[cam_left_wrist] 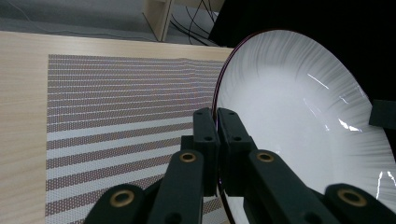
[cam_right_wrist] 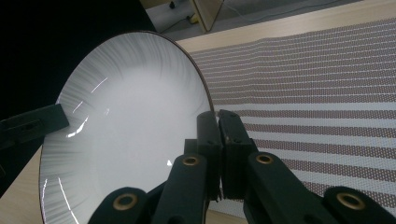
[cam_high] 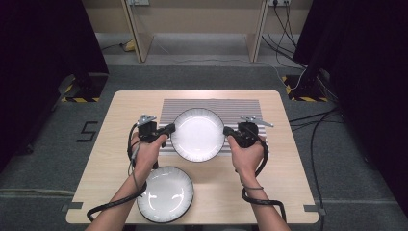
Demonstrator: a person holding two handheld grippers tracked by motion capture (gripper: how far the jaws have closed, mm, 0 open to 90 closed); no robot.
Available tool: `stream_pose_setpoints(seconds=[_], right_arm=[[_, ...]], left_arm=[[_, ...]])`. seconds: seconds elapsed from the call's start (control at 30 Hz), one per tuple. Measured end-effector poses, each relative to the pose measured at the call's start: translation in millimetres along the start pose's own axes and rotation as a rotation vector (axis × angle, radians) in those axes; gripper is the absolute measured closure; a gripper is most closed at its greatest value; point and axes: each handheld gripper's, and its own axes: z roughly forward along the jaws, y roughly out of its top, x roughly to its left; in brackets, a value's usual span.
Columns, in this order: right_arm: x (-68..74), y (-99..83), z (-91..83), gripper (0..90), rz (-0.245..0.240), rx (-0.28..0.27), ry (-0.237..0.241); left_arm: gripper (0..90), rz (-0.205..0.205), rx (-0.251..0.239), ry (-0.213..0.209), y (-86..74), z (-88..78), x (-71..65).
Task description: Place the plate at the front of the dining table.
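glossy ceramic plate (cam_high: pixel 197 134), wooden table (cam_high: pixel 288 168)

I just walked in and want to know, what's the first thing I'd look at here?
Your eye lands on the white plate in the middle of the table, over a striped mat. The left gripper pinches its rim on one side and the right gripper pinches the other. A second white plate lies on the wood by the near edge, under the person's left arm.

Second plate (cam_high: pixel 165 194) blocks near left table (cam_high: pixel 284 192) edge; right side free.
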Motion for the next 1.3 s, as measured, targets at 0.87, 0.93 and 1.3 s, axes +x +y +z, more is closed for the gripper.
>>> stream_pose_setpoints(seconds=[0.87, 0.93, 1.3], right_arm=[[-4.6, 8.4, 4.7, 88.7, 0.007, -0.002, -0.026], [-5.6, 8.7, 5.7, 88.7, 0.009, -0.001, -0.029], [-8.0, 12.8, 10.2, 88.7, 0.007, -0.008, -0.044]], left_arm=[[86.9, -0.005, 0.013, 0.004, 8.8, 11.7, -1.4], [86.9, -0.010, 0.012, 0.004, 8.5, 14.1, -1.4], [86.9, -0.022, 0.020, 0.004, 12.7, 22.1, 1.1]])
